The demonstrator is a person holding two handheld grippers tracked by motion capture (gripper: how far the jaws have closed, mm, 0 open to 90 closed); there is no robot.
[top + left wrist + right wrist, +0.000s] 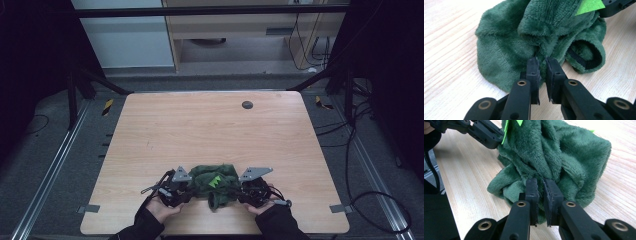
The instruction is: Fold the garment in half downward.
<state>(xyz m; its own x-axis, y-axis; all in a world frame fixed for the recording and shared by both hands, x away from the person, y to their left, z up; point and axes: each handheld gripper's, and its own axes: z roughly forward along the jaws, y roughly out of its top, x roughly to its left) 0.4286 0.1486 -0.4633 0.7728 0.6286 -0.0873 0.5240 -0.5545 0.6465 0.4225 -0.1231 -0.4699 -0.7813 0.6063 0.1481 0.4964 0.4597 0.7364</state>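
1. Green plush garment (216, 183) sits bunched at the near edge of the bench (200, 125), between both hands.
2. Left tongs (542, 65) pinch a fold on its left side, jaws nearly closed on the fleece.
3. Right tongs (540, 185) pinch a fold on the right likewise.
4. Two opposite grips suggest they mean to pull it apart and spread it flat.

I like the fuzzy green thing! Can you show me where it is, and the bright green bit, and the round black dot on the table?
fuzzy green garment (506, 50), left gripper view, plush body.
bright green piece (590, 6), left gripper view, its flat face.
round black dot (247, 104), high view, its centre.
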